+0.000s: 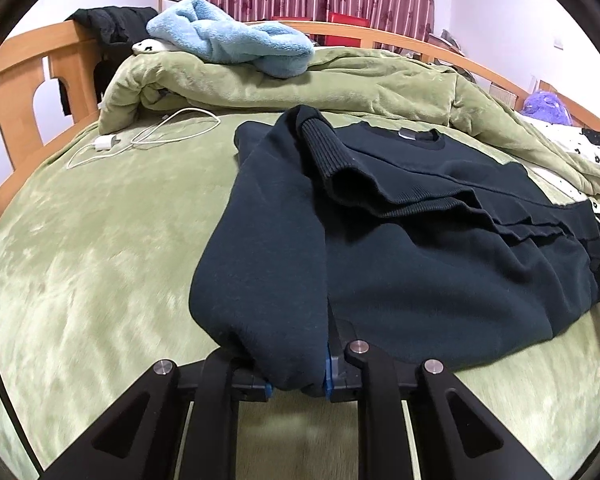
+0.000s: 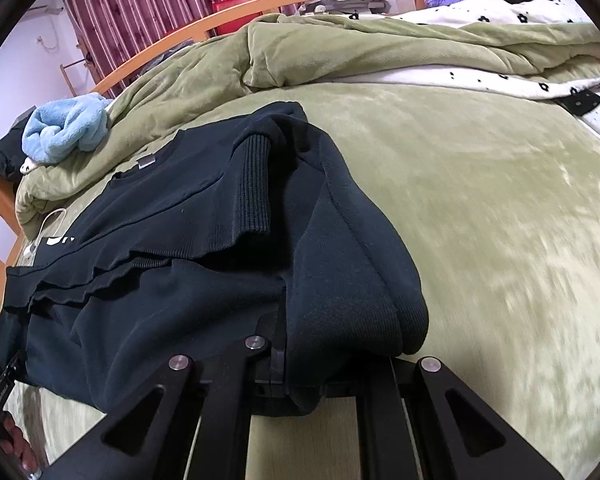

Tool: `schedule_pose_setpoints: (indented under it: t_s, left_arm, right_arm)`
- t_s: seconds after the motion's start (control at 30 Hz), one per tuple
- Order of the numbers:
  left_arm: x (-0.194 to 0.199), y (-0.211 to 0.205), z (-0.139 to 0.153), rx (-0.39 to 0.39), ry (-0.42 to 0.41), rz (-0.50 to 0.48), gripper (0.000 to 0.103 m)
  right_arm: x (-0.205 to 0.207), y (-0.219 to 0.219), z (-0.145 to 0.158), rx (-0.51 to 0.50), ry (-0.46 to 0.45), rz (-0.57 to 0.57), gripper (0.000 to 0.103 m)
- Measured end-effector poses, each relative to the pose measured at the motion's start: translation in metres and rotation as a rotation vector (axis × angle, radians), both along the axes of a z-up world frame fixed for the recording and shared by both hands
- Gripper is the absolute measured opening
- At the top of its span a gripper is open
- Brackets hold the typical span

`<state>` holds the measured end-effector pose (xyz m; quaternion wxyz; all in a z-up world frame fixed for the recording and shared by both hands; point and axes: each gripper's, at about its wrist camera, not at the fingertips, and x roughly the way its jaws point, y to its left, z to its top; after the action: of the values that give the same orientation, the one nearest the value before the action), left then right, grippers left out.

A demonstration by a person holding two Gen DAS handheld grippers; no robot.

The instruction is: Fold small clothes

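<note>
Lengthwise, dark sweater [image 1: 440, 264] runs away from both clamped grippers, collar farthest.

The tips of the left gripper [image 1: 296, 378] are buried in a fold of the dark navy knitted sweater [image 1: 420, 248]; the right gripper [image 2: 296, 376] is likewise covered by its bunched hem. White lettering [image 2: 60, 239] on the sweater is mostly tucked under a fold, illegible. The green plush blanket [image 1: 100, 260] is motion-blurred nearby. A hand [image 2: 14, 446] is cut by the frame edge.
</note>
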<state>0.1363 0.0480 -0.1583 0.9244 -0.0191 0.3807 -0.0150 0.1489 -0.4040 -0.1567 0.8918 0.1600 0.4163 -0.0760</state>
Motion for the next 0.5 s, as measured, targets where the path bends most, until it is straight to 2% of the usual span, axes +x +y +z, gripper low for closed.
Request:
schedule_pose_setpoints:
  t_s: [0.5]
  left_arm:
    - [-0.073, 0.012, 0.003, -0.015, 0.002, 0.006, 0.016]
  right_arm:
    - [-0.110, 0.012, 0.009, 0.000, 0.003, 0.010, 0.009]
